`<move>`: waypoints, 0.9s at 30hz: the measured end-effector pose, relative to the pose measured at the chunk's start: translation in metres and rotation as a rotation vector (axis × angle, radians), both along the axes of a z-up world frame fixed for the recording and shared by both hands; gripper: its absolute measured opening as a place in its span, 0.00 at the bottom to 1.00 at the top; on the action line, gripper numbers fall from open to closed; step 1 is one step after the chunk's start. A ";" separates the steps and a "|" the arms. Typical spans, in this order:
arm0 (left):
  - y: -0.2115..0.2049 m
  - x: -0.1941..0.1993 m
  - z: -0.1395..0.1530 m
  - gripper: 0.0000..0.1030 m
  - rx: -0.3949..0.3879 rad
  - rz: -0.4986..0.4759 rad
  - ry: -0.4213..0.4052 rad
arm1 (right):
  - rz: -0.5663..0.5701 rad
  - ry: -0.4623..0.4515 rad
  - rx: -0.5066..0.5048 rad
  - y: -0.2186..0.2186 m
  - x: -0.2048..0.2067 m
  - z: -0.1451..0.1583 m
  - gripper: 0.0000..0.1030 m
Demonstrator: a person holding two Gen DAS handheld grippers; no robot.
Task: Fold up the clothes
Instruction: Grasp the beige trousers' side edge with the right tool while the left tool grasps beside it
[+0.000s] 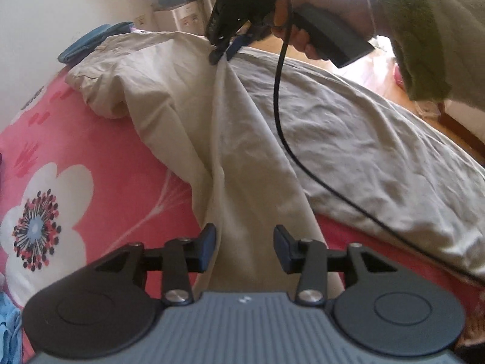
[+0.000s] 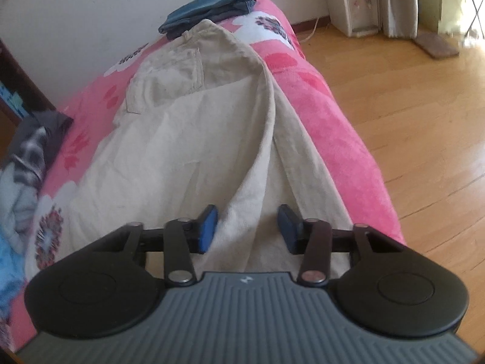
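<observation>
Beige trousers [image 1: 333, 139] lie spread on a pink flowered bed [image 1: 91, 139]. In the left wrist view, my right gripper [image 1: 222, 50] pinches a raised fold of the trousers at the far side and lifts it into a ridge. My left gripper [image 1: 244, 248] has its jaws apart, with the near end of that fabric ridge lying between the pads. In the right wrist view the trousers [image 2: 169, 157] run away from my right gripper [image 2: 247, 230], back pocket visible at the far end; the pads there look apart, with fabric between them.
A folded blue garment [image 2: 209, 7] sits at the far end of the bed by the white wall. Other clothes [image 2: 24, 166] are piled at the left. Wooden floor [image 2: 409, 106] lies to the right of the bed [image 2: 333, 127]. A black cable [image 1: 282, 115] hangs across the trousers.
</observation>
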State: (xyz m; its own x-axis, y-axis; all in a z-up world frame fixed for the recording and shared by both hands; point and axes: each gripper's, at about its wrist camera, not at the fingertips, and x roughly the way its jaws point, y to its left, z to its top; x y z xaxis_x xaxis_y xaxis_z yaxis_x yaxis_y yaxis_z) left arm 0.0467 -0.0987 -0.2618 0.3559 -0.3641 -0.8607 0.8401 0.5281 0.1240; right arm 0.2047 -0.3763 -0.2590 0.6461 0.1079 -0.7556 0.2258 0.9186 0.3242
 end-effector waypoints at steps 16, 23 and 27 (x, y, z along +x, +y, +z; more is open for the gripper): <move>0.017 0.016 -0.011 0.02 -0.066 0.119 0.079 | 0.003 -0.054 -0.041 0.002 -0.015 0.003 0.02; 0.002 0.024 0.014 0.02 -0.284 0.122 0.376 | 0.001 -0.081 -0.030 -0.011 -0.017 0.014 0.01; -0.012 0.032 0.018 0.02 -0.413 0.133 0.553 | -0.011 -0.079 -0.026 -0.021 -0.017 0.015 0.01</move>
State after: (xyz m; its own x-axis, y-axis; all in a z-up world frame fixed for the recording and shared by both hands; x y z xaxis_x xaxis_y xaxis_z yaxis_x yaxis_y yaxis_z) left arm 0.0786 -0.1106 -0.2438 -0.0299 -0.6838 -0.7291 0.6472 0.5426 -0.5354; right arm 0.1878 -0.3976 -0.2441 0.7051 0.0815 -0.7045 0.2101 0.9247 0.3173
